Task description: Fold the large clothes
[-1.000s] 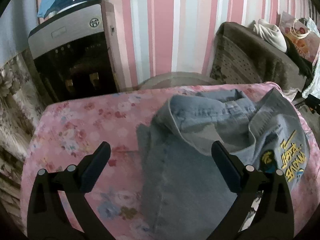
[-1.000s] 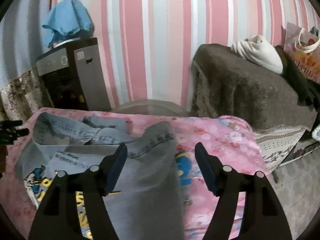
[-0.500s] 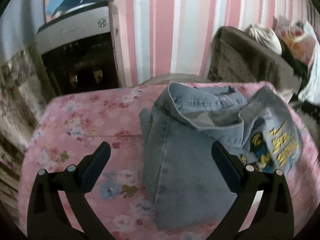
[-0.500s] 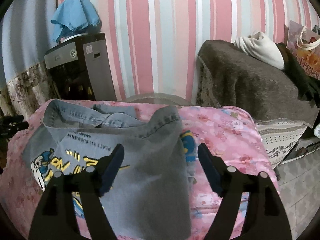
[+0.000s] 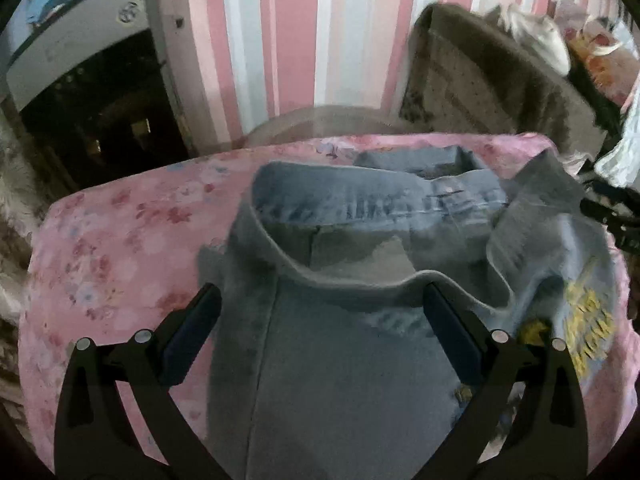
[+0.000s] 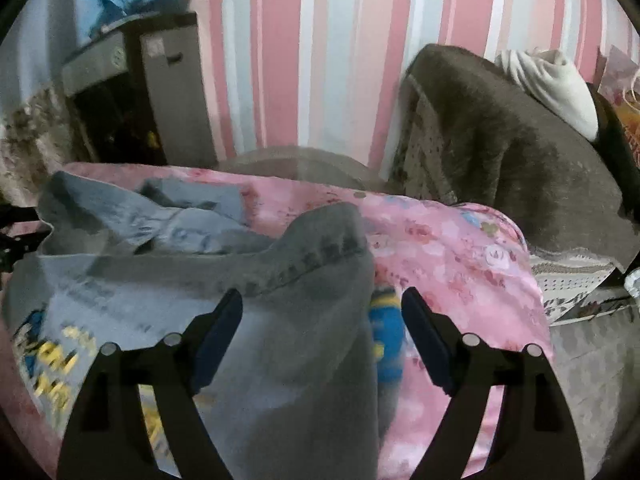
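Lengthwise, denim jacket (image 5: 340,360) points collar-first toward the wall; both tongs wide, right (image 6: 322,332) opening.

Bare floral tabletop (image 5: 120,248) lies open at nine o'clock of the denim jacket (image 5: 340,360). A dark cabinet (image 5: 100,92) blocks eleven o'clock; the brown-draped armchair (image 6: 520,152) crowds two o'clock.
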The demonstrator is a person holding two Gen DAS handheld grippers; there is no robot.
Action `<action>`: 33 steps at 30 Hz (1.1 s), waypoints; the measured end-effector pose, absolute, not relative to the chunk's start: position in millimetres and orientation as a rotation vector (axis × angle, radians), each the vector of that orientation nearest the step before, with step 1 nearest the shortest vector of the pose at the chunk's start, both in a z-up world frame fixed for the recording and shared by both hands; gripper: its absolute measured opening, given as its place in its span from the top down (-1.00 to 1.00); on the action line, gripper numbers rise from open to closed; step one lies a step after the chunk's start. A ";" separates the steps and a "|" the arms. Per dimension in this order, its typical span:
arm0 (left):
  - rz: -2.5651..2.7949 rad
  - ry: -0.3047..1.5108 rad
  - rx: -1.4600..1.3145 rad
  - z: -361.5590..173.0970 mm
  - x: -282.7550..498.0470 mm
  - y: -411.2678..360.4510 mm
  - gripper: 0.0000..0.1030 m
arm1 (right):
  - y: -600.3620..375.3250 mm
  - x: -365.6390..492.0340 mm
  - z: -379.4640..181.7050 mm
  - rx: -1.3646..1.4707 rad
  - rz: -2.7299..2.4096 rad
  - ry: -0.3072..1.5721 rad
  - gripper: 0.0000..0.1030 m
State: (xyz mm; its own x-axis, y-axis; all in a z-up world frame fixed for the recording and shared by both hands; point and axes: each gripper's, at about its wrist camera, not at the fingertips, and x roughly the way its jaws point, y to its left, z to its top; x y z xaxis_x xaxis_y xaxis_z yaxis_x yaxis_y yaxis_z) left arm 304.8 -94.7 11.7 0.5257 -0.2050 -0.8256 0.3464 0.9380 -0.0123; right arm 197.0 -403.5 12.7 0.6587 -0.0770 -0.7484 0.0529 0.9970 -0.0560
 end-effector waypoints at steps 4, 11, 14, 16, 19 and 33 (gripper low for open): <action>-0.278 1.025 0.156 -8.1 333.2 -98.2 -0.75 | -402.6 225.9 -8.9 -0.073 -0.093 0.939 -0.47; -0.269 1.022 0.036 -4.9 356.3 -73.0 0.57 | -417.7 221.5 2.8 -0.019 -0.121 0.833 0.86; -0.256 0.989 0.028 0.6 363.6 -70.2 0.79 | -423.7 218.1 13.3 0.000 -0.141 0.766 0.86; -0.226 0.962 0.029 3.0 369.6 -73.5 0.79 | -429.9 219.8 15.3 0.029 -0.158 0.746 0.86; -0.162 0.955 0.067 -5.1 379.3 -81.1 0.77 | -430.0 233.3 -0.1 0.018 -0.179 0.807 0.81; -0.115 0.854 0.128 14.3 347.8 -47.1 -0.88 | -453.7 184.7 5.3 0.033 -0.209 0.785 -0.44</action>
State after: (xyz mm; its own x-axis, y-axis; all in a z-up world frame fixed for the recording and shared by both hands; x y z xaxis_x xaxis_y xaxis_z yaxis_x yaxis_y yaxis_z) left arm 347.8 -47.1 14.3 0.6516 -0.0499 -0.7570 0.1521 0.9862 0.0659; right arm 184.7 -453.7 5.3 0.6880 -0.1744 -0.7044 0.1989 0.9788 -0.0481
